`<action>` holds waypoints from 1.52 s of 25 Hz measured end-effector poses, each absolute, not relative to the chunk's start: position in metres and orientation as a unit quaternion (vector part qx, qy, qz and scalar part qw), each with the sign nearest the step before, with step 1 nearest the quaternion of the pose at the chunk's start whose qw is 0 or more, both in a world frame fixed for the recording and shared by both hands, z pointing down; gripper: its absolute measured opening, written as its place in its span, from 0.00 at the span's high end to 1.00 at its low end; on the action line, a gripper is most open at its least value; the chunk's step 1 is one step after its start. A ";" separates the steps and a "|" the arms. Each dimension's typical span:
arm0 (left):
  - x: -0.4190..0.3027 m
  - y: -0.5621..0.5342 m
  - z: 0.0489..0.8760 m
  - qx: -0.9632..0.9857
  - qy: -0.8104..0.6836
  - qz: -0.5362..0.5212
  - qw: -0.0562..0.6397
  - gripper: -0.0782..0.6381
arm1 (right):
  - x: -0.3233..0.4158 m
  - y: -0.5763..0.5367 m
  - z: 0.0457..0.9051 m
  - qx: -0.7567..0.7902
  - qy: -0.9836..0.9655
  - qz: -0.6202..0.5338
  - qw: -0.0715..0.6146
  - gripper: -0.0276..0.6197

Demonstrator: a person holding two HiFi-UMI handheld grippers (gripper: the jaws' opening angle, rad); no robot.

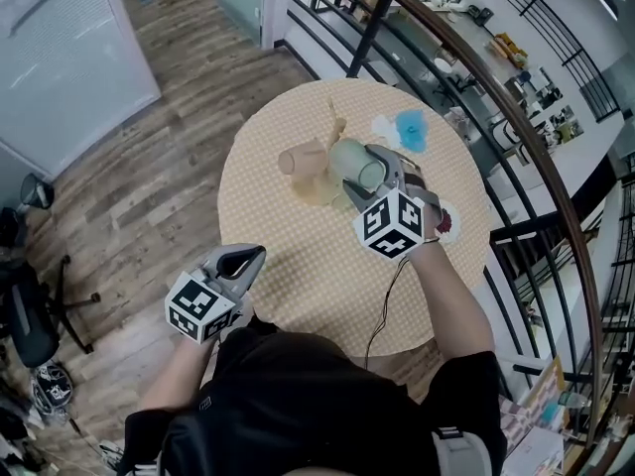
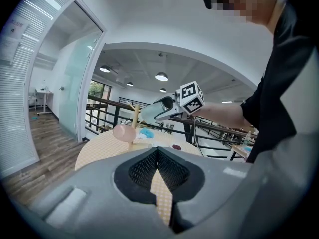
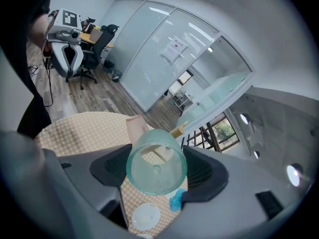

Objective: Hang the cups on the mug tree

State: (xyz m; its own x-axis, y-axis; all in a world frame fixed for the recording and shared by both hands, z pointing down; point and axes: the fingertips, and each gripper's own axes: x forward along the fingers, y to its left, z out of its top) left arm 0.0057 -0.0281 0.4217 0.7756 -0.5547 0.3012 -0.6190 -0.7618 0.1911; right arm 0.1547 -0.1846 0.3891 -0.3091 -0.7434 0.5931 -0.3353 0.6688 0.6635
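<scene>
A wooden mug tree (image 1: 317, 188) stands on the round checked table (image 1: 288, 266), with a pink cup (image 1: 300, 158) hanging on its left side. My right gripper (image 1: 365, 175) is shut on a pale green see-through cup (image 1: 353, 163), held on its side just right of the tree. In the right gripper view the green cup (image 3: 156, 168) sits between the pads, its open mouth towards the tree peg (image 3: 178, 129) and the pink cup (image 3: 134, 126). My left gripper (image 1: 258, 253) hangs at the table's near left edge, fingertips together, holding nothing. The left gripper view shows the tree (image 2: 135, 121) ahead of it.
A blue crumpled thing (image 1: 411, 127) and a white disc (image 1: 384, 127) lie on the far right of the table, with a small dark red thing (image 1: 447, 222) near my right hand. A black railing (image 1: 516, 137) curves behind the table. An office chair (image 1: 30, 315) stands at left.
</scene>
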 end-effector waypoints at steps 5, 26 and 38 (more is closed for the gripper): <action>0.003 -0.029 0.424 0.929 -0.320 0.119 0.143 0.88 | 0.152 -0.192 0.392 0.356 -0.781 -0.207 0.469 0.45; 0.002 -0.030 0.433 0.926 -0.321 0.122 0.158 0.88 | 0.147 -0.201 0.402 0.378 -0.800 -0.156 0.439 0.45; 0.000 -0.030 0.436 0.928 -0.314 0.123 0.158 0.88 | 0.142 -0.199 0.391 0.392 -0.809 -0.156 0.410 0.44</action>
